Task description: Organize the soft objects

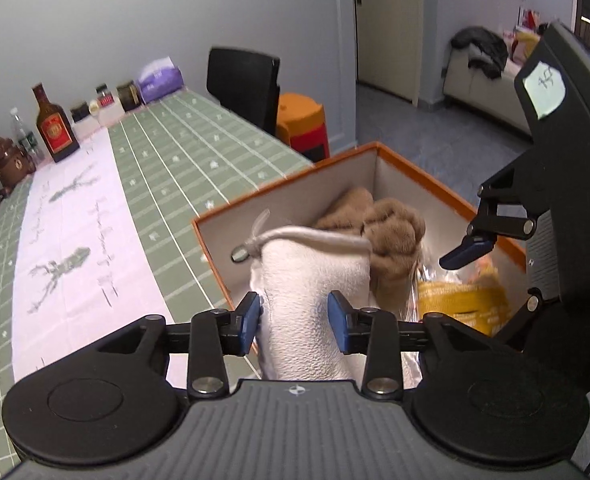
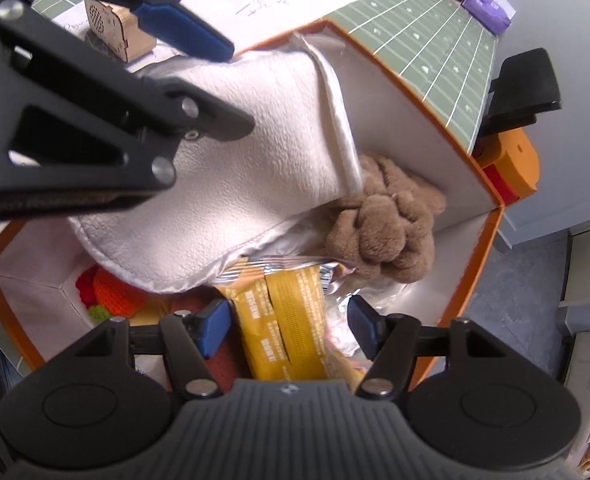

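My left gripper has its fingers released, parted either side of the white, nubbly fleece pouch with a satin-edged hem; the pouch slumps over the near wall of the orange-rimmed cardboard box on the counter. It looks light, limp and compressible, so I'd pinch it mid-body, not by the slick hem. Beyond the fingers lies a tan plush toy. My right gripper hangs with its fingers spread above a crinkly yellow foil packet, grasping nothing.
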### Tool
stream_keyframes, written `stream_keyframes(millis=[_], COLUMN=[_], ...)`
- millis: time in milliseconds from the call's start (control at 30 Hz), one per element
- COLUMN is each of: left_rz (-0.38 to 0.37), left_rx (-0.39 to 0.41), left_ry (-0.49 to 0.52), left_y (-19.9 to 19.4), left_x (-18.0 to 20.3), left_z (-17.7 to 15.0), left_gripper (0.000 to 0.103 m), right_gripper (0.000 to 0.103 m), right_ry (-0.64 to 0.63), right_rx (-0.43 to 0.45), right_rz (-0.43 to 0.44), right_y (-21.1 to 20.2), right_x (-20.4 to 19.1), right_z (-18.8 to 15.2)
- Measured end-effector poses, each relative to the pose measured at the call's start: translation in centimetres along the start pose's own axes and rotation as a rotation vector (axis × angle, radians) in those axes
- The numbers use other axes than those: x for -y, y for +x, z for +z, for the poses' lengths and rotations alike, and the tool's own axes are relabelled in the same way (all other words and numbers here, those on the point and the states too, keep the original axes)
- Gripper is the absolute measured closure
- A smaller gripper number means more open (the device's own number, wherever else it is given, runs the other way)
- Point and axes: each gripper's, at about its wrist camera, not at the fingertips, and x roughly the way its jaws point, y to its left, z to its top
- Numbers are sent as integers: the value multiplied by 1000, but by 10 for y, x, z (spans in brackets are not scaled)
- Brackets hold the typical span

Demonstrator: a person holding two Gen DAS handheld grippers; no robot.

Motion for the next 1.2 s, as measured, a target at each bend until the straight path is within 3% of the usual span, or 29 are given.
stream_keyframes(millis=[100, 300, 367, 433, 500, 633, 933, 1200], left_rz=[-8, -31, -29, -23, -14, 9, 25, 0], left_rx=[37, 101, 108, 121, 130, 124, 88, 146], left_ry=[-12, -41, -49, -63, -84, -135, -234, -254], left_y=[-12, -37, -43, -48, -52, -55, -54, -70], left_x=[-6, -16, -21, -27, -35, -54, -88, -91], left_z=[2, 0, -3, -7, -13, -30, -73, -97], left_gripper=[60, 60, 60, 60, 60, 60, 60, 58], right_gripper=[33, 34, 41, 62, 73, 80, 84, 83], right_ry=[-5, 32, 46, 46, 29, -15, 19, 69], right_rx=[17, 82, 112, 140, 172, 208, 127, 174], right_rz=[-27, -53, -44, -15, 8, 64, 131, 73], right_y=[-11, -41, -45, -45, -46, -30, 31, 5], right_x=[-2, -2, -5, -10, -18, -30, -34, -30], right_z=[0, 6, 10, 17, 23, 36, 44, 33])
